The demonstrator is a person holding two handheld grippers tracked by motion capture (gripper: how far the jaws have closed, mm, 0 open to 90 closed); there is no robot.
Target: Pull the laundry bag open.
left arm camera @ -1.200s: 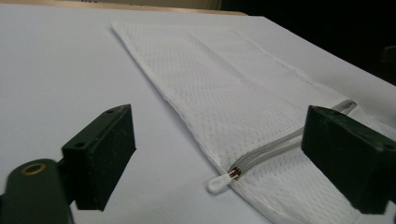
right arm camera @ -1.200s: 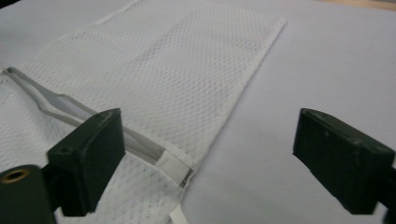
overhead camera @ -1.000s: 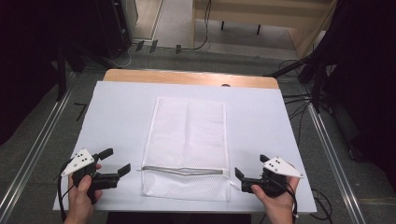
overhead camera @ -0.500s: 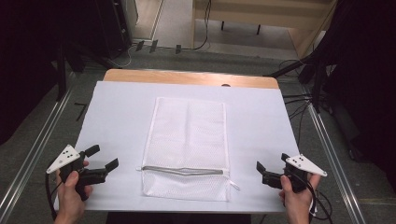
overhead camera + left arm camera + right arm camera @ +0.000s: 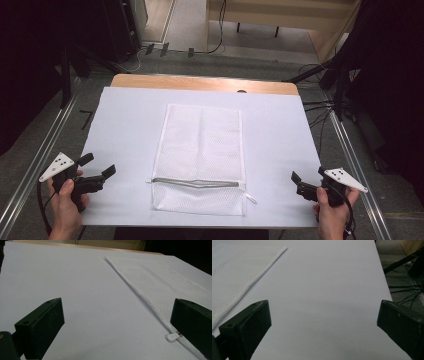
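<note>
A wooden table is covered by a large white sheet that spans nearly its whole top, leaving a strip of bare wood at the far, twelve o'clock edge. At the centre of the sheet lies a flat, rectangular white mesh bag, its long sides running from twelve to six o'clock. A grey zipper crosses the bag near its six o'clock end, with a small white pull tab at the bag's nine o'clock edge.

At about eight o'clock, at the sheet's edge, the person's left hand holds the left black two-jaw gripper, its jaws spread wide apart and holding nothing, well clear of the bag. At about four o'clock, the right hand holds the right black two-jaw gripper above the sheet's corner, its jaws likewise parted and empty, pointing toward the bag.
</note>
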